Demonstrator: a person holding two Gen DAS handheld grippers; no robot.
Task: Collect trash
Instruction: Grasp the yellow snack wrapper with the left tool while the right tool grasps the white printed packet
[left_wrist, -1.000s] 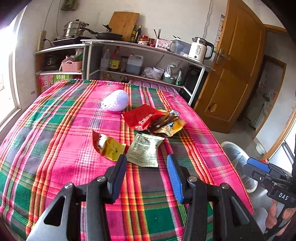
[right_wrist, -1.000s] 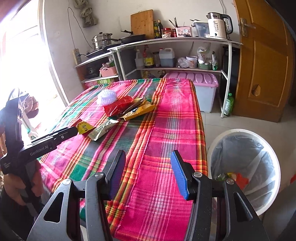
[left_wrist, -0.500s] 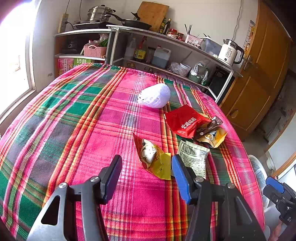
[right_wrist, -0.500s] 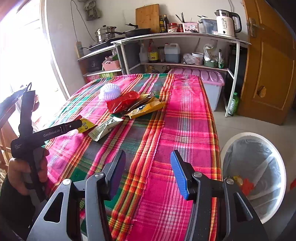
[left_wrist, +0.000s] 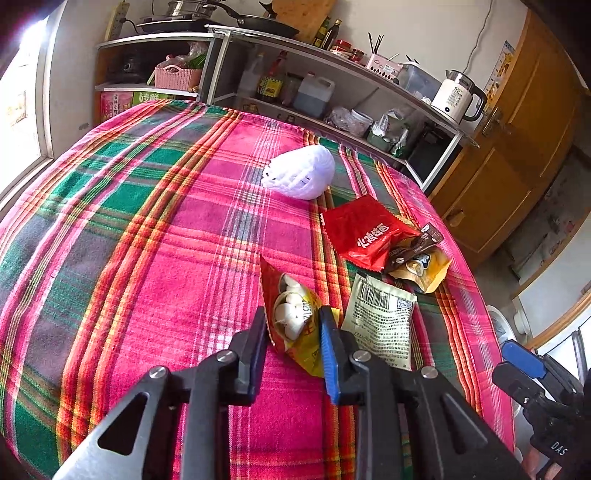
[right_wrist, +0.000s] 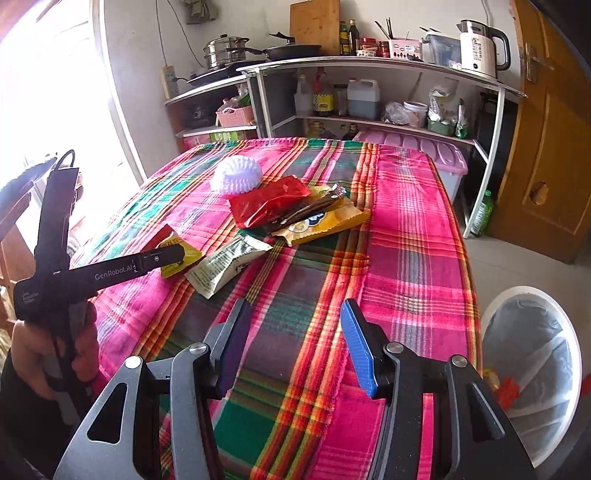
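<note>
Here, the counter (left_wrist: 110, 221), draped in a pink, green and orange plaid cloth, is seen to carry all the litter, while a white round bin lined with a grey bag (right_wrist: 532, 373) stands on the floor at its near right corner, a few scraps already inside. A white foam fruit net (left_wrist: 299, 175) lies toward the far side; nearer, a red foil snack bag (left_wrist: 364, 236), a yellow packet under a brown wrapper (left_wrist: 421, 266) and a pale green barcoded sachet (left_wrist: 380, 325) are clustered together. The smallest piece, a yellow and red crinkled wrapper (left_wrist: 295, 321), lies at the near edge of the cluster, framed by the left gripper (left_wrist: 291, 325), whose jaws are narrowed around it but cannot be said to be clamped. The right gripper (right_wrist: 295, 343) is held over bare cloth with jaws spread wide and nothing between them. The pick-up of this wrapper is judged to be in hand; next, the jaws would need to be closed firmly and the wrapper carried rightward to the bin.
</note>
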